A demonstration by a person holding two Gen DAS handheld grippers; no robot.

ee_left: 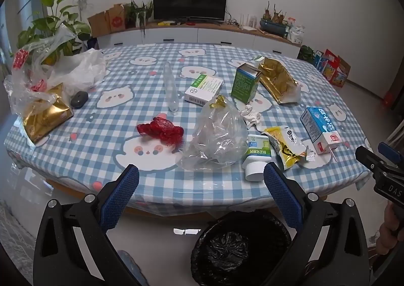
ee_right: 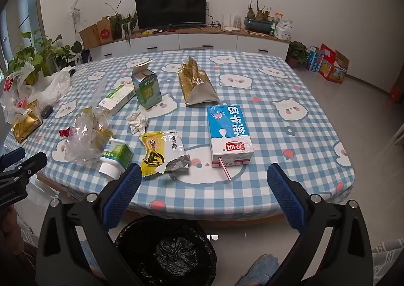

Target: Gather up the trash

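Trash lies scattered over a blue checked table [ee_left: 151,185]. A crumpled clear bag [ee_left: 217,134], a red net [ee_left: 161,129], a white-green bottle [ee_left: 256,157] and a yellow wrapper [ee_left: 285,144] lie near the front edge. My left gripper [ee_left: 200,174] hovers open and empty before them. In the right wrist view a milk carton [ee_right: 228,132] with a straw lies just ahead of my right gripper [ee_right: 204,177], which is open and empty. The yellow wrapper [ee_right: 161,152] and bottle [ee_right: 115,157] sit to its left. A black-lined bin [ee_right: 166,253] stands on the floor below the table edge.
Further back lie a green box [ee_left: 245,84], a white medicine box [ee_left: 203,90], a gold bag [ee_left: 277,81], a crumpled tissue [ee_left: 251,115] and a clear tube [ee_left: 170,89]. Plastic bags [ee_left: 50,76] and another gold bag [ee_left: 45,116] crowd the left. A TV cabinet stands behind.
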